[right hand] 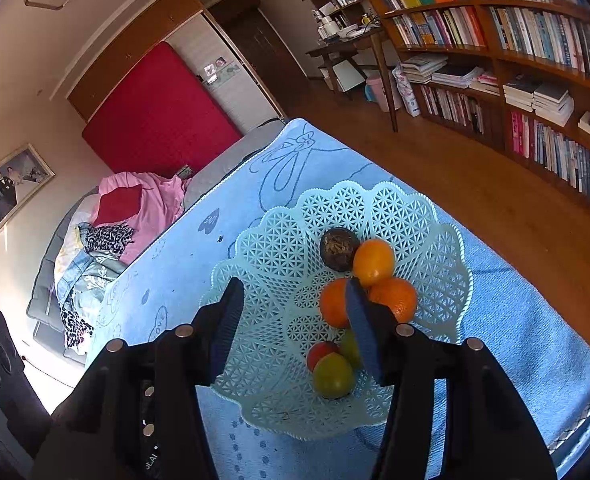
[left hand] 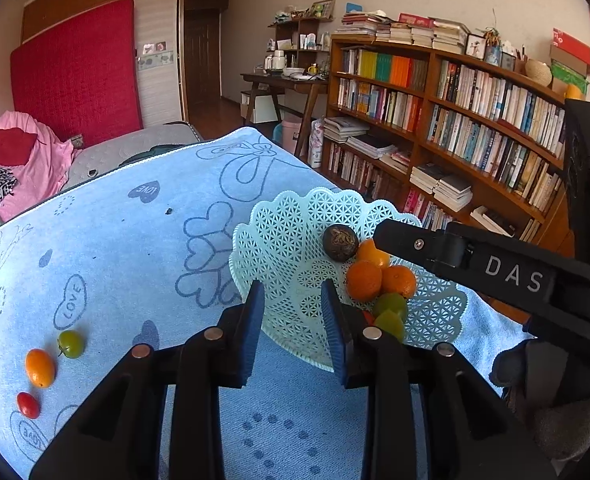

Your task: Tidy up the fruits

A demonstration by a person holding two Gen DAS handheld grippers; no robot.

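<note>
**Most fruit in the basket, three pieces still on the cloth**

We hold both tools over a worktop [left hand: 135,240] covered with a pale blue towel. Our left tool [left hand: 293,308] has its jaws apart with nothing between them, its tips above the near rim of the mint lattice basket [left hand: 279,232]. Our right tool [right hand: 291,320] also stands spread and grips nothing; it hangs over the basket bowl, its right finger in front of the oranges.

Inside the basket lie a dark wrinkled fruit [right hand: 337,249], three oranges [right hand: 373,261] bunched touching one another, two green tomatoes [right hand: 333,376] and a red one [right hand: 319,353] just beside them.

Well apart on the cloth, near its left edge, lie a green tomato [left hand: 71,344], an orange oval tomato [left hand: 40,368] and a small red tomato [left hand: 28,405].
</note>
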